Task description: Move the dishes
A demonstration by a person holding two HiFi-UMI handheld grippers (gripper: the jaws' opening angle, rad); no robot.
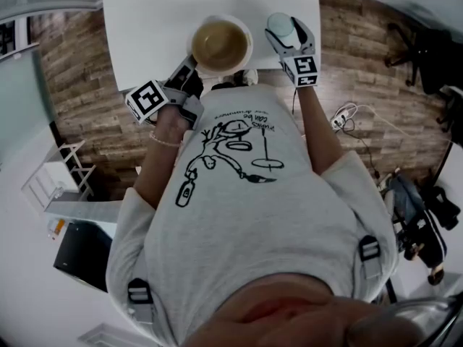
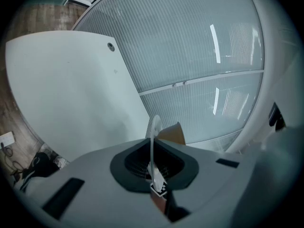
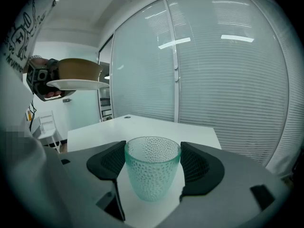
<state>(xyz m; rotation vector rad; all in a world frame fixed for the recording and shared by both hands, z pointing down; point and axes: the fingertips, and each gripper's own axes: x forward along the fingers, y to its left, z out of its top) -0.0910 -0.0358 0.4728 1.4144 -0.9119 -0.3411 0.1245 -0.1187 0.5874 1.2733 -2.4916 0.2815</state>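
i am holding the left claw (image 1: 189,69) clamped on the near rim of a white plate (image 3: 78,84), and a brown bowl (image 1: 219,44) is sitting loose on top of it. both are hanging in the air over the near edge of the white surface (image 1: 145,20), not resting on it. in the left gripper view the rim is showing edge-on between the closed jaws, so the bite is thin and only at one side.

i am judging this stack as the awkward load: stiff, glazed, probably slippery, and heavy out beyond the grip, so it is likely wanting to droop away from the claw. nothing is pinning the bowl, so any tilt could be sending it sliding. a deeper bite on the rim with the plate held level looks like the safest hold.

the right claw (image 1: 289,36) is gripping a pale green dimpled glass (image 3: 152,172) upright, its dark pads (image 3: 109,161) pressing the two sides just below the lip. it is raised too, near the surface's edge and well apart from the plate. i am reading the glass as light, rigid and breakable; the dimples should be giving some grip, but the walls taper downward, so holding high, where it is widest, seems right, with a gentle squeeze.
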